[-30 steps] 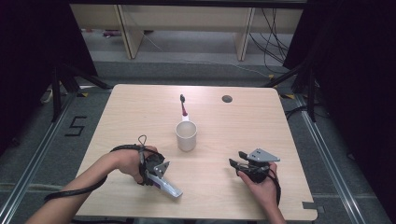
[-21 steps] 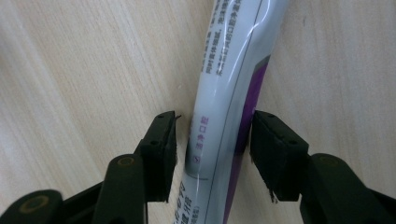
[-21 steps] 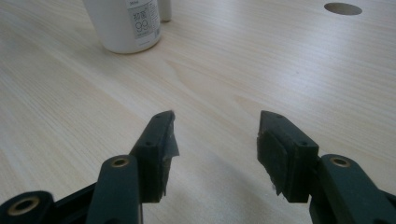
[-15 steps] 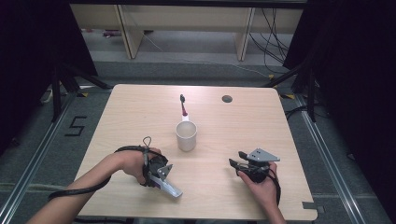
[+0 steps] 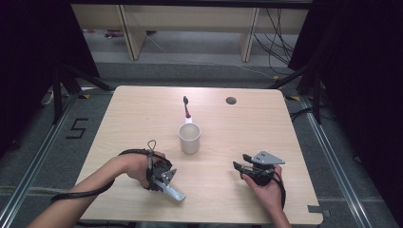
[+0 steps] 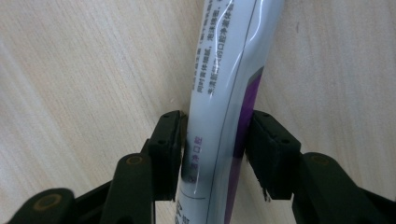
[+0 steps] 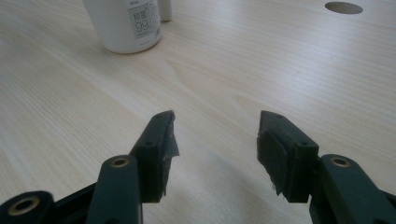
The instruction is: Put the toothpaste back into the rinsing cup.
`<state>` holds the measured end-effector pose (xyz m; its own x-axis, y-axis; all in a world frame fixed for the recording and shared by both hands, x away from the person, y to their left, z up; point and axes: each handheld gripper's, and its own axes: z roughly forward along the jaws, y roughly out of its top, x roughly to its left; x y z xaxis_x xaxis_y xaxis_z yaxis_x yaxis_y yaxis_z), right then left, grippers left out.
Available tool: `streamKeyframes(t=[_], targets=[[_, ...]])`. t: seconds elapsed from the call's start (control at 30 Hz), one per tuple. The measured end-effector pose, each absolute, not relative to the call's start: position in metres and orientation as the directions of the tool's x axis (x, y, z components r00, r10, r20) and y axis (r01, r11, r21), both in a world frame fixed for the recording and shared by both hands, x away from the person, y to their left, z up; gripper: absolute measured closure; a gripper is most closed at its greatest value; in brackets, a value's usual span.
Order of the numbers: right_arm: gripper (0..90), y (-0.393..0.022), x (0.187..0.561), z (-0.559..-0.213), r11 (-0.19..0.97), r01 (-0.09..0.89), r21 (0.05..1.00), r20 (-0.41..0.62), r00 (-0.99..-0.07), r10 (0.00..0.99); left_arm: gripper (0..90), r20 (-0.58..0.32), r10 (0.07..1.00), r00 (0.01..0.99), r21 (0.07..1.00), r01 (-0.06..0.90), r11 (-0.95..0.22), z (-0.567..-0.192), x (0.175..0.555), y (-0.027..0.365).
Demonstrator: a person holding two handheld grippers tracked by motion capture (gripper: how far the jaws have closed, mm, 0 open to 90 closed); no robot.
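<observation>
Your left gripper (image 6: 215, 140) stands over a white tube (image 6: 224, 93) with purple print that lies flat on the wooden table (image 5: 266, 142). In the left gripper view the tube runs straight up between the two black jaws. The left pad touches the tube's side; the right pad sits at the purple edge, touching or just short of it. The jaws have just been closing, with the tube between them, and now stand about half open, set to the tube's width. The tube rests on the table surface.

In the high view your left gripper (image 5: 161, 178) is near the front edge of the table, left of centre, and the tube (image 5: 173, 192) sticks out from under it toward the front right.

Your right gripper (image 7: 215, 149) has its jaws wide apart with bare table between the pads. It holds nothing. In the high view it (image 5: 244, 166) sits near the front right of the table, well apart from the tube, with the grey plate on top.

Count of items on the table:
- One tube, between your left jaws.
- One white cup (image 5: 189, 137), upright near the table centre, with a printed label facing the right gripper view (image 7: 126, 23).
- One toothbrush (image 5: 187, 108), lying just behind the cup.
- One round hole (image 5: 231, 100) in the tabletop, at the far right.
</observation>
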<state>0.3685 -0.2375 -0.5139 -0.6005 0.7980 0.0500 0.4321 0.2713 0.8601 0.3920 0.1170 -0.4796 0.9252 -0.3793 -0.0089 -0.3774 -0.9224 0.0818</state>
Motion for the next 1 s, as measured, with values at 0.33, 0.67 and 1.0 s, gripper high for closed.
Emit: streamKeyframes(t=[0.33,0.67,1.0], targets=[[47.0,-0.2374,0.3686,-0.5142,0.271,0.425,0.864,0.045,-0.601,0.798,58.3,0.005,-0.397,0.918,0.068,-0.397,-0.915,-0.4794,0.3890,0.1162],[47.0,-0.2373,0.3687,-0.5141,0.276,0.424,0.863,0.042,-0.603,0.797,65.3,0.009,-0.372,0.928,0.081,-0.372,-0.925,-0.4791,0.3840,0.1191],[47.0,-0.2374,0.3688,-0.5141,0.276,0.424,0.862,0.042,-0.604,0.796,73.0,-0.002,-0.375,0.927,0.093,-0.373,-0.923,-0.4790,0.3823,0.1205]])
